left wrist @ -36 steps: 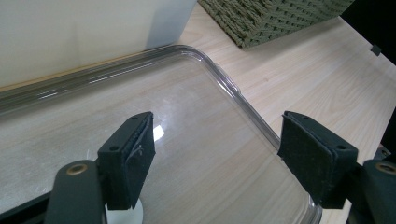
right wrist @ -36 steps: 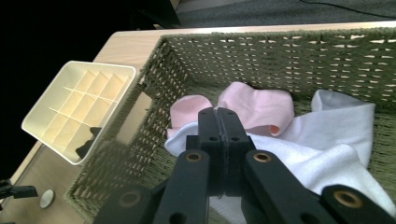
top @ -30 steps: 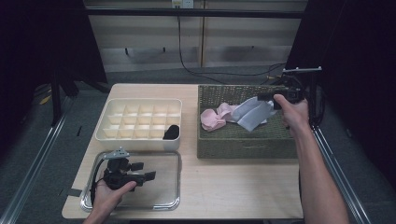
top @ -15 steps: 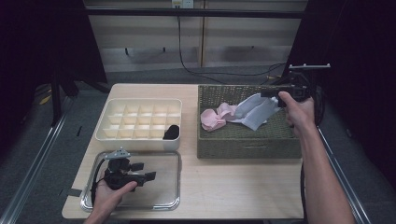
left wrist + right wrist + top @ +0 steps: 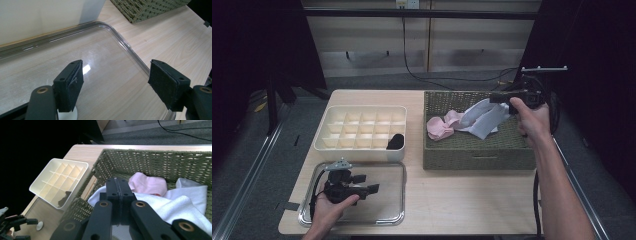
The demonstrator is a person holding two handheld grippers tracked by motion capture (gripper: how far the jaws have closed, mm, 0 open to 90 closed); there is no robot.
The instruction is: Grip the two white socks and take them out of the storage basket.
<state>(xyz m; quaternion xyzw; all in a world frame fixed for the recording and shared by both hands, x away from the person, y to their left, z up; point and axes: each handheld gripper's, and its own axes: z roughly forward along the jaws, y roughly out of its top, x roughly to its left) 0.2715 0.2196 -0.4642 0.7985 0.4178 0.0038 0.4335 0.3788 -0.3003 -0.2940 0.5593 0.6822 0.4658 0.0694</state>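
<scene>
The right gripper's (image 5: 117, 202) fingers (image 5: 113, 187) are clamped on a white cloth (image 5: 484, 117), which hangs from them at the right of the high view, over the green wicker basket (image 5: 477, 150). The right gripper view shows the pinch close up, the cloth spilling out beyond the pads. One pink cloth (image 5: 441, 127) lies in the basket beside it. The left gripper (image 5: 117, 82) rests over the clear tray (image 5: 126, 43), fingers spread wide, holding nothing. One cream divider box (image 5: 362, 125) holds one black item (image 5: 395, 141).

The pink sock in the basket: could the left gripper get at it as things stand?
Probably yes. The left gripper sits open and empty over the clear tray, the pink sock lies uncovered in the basket, and bare table lies between; the basket's near wall means coming in from above.
</scene>
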